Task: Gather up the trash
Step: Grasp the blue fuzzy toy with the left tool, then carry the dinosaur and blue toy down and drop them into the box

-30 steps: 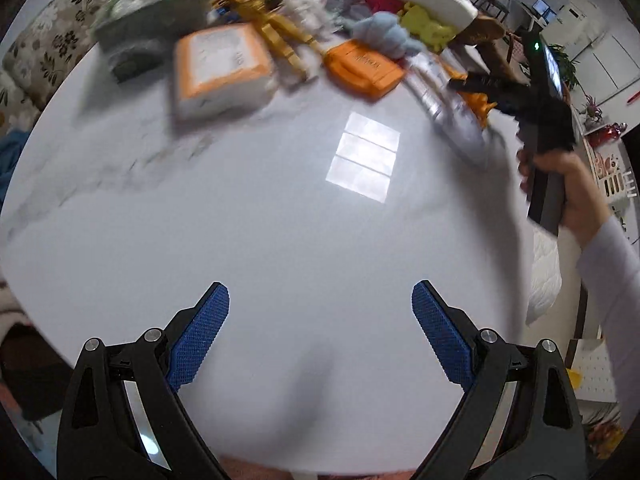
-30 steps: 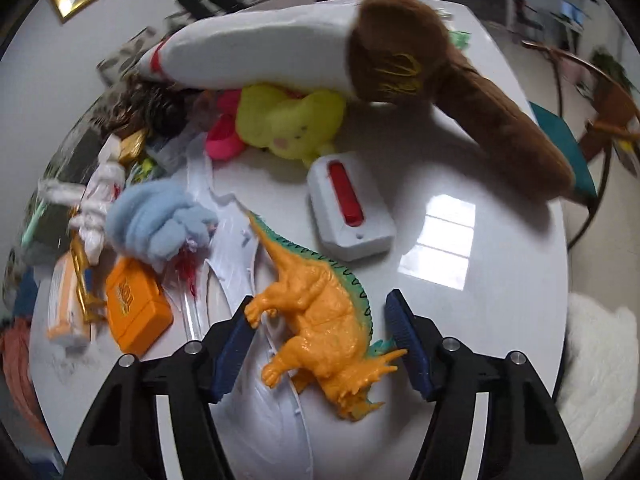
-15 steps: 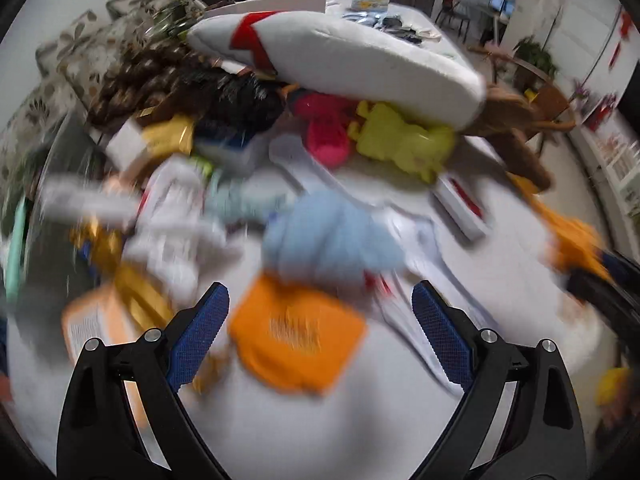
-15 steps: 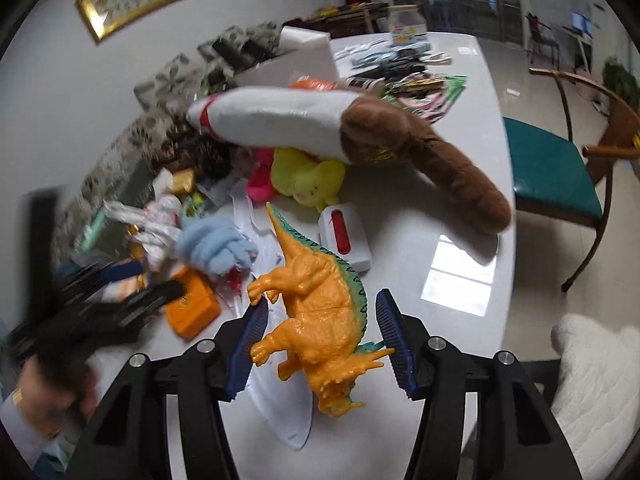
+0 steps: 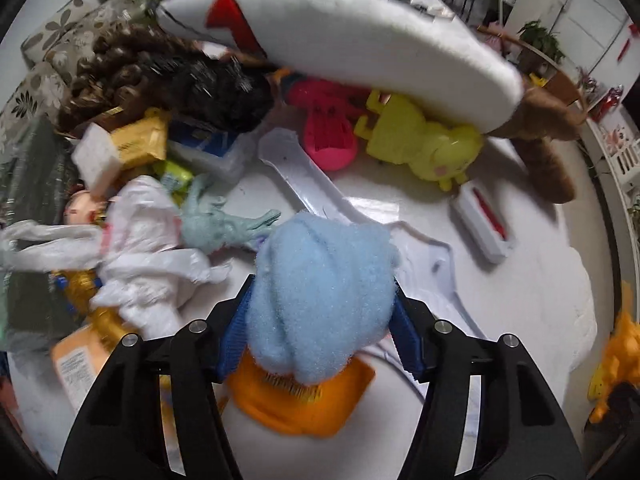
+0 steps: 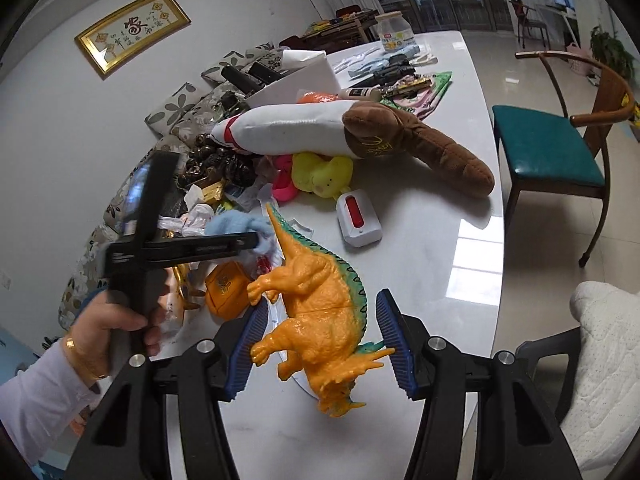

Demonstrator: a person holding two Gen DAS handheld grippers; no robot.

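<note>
- Blue ribbed pads of the left gripper [image 5: 320, 328] have just been closing and now press both sides of a pale blue fuzzy cloth [image 5: 320, 300], soft, bunched and rounded.
- Under that cloth, at the near edge of the clutter, lies an orange pouch [image 5: 300, 400], flat and smooth, on the white glossy table [image 5: 520, 300].
- Near in the other view, the right gripper [image 6: 322, 340] has just been closing too; it grips an orange dinosaur toy [image 6: 320, 312], hard moulded plastic with a green spiked back, and holds it clear above the tabletop.
- Step in hand, as I judge it: each tool has taken one item from the pile. Next call is to lift the cloth free without dragging the pouch, then carry both to a bin; none is in view.
- Left of the cloth sits crumpled white plastic wrap [image 5: 148, 240], thin and wrinkled, likely trash.
- Farther back rest a pink toy [image 5: 328, 140] and a yellow rubbery toy [image 5: 420, 144].
- Farthest, a long white-and-brown plush [image 5: 360, 48] lies across the heap.
</note>
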